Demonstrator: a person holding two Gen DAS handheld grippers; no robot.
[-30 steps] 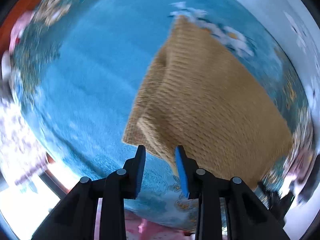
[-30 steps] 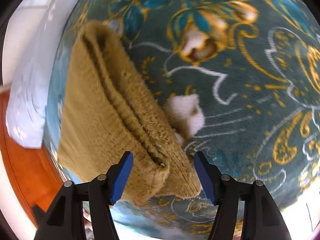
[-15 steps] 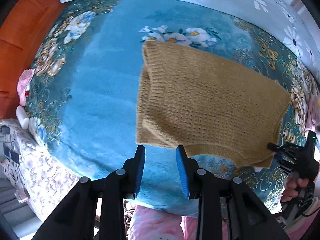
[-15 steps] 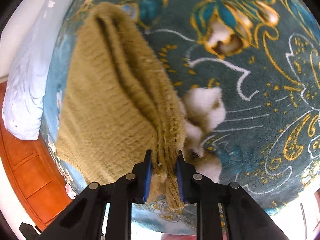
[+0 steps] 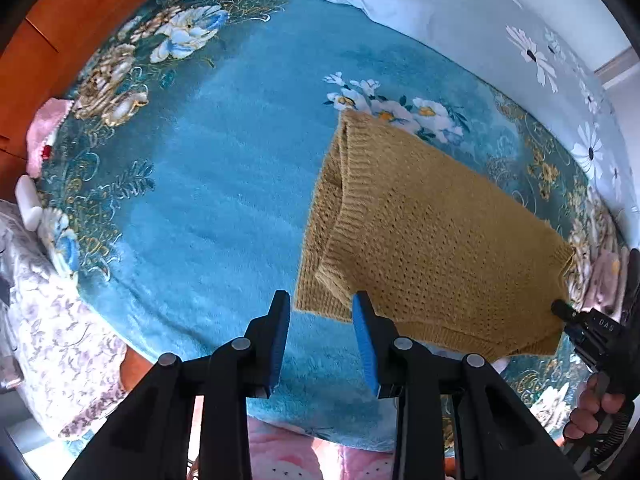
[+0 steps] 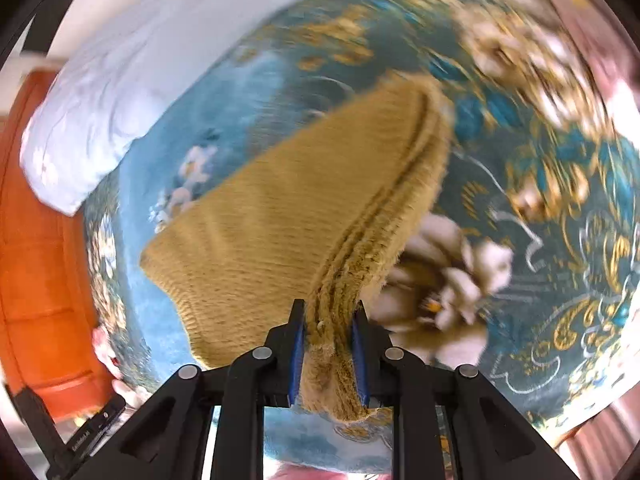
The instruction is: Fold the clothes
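Observation:
A folded mustard-yellow knitted sweater (image 5: 424, 236) lies on a blue floral blanket (image 5: 208, 184) on the bed. My left gripper (image 5: 322, 312) is open and empty, hovering just in front of the sweater's near left corner. My right gripper (image 6: 328, 332) is shut on the sweater's (image 6: 280, 220) layered ribbed edge and lifts that corner off the blanket. In the left wrist view the right gripper (image 5: 560, 310) shows at the far right, at the sweater's right corner, with the hand holding it.
A white daisy-print duvet (image 5: 460, 4) lies along the back of the bed. An orange wooden headboard (image 6: 36, 264) stands at one end. A pink cloth (image 5: 44, 128) and a small white object (image 5: 28, 204) sit at the left bed edge.
My right gripper closed on the sweater's ribbed edge and now lifts and swings it. My left gripper backed off from the sweater's corner and stays open.

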